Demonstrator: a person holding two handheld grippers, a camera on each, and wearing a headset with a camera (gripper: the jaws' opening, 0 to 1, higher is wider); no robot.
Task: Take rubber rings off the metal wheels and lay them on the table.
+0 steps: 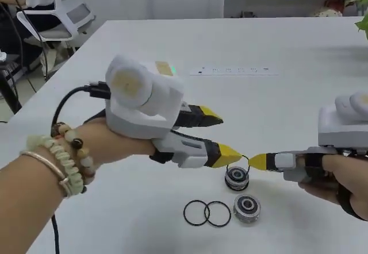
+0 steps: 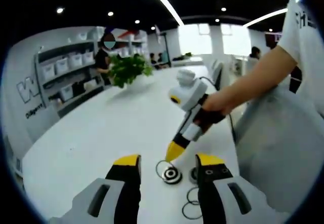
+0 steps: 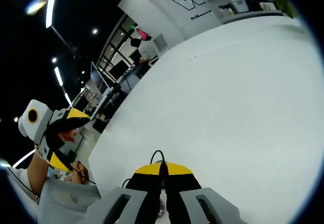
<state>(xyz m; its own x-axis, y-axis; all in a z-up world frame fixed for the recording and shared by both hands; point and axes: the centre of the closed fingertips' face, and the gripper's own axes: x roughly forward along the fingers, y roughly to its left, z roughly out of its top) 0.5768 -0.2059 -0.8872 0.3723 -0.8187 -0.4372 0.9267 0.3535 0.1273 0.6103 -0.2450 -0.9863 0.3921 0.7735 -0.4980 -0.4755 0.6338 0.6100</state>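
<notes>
Second wheel and two loose rings on the white table near my tips, right gripper clamped on a rubber ring above a metal wheel, left gripper spread wide, both pointing inward, tips close.

Left tongs: white-grey body, black jaws with yellow tips, black cable off the back. Right tongs: same colours. Left wrist wears bead bracelets (pale and brown) plus a thin bangle. White short-sleeved shirt.
</notes>
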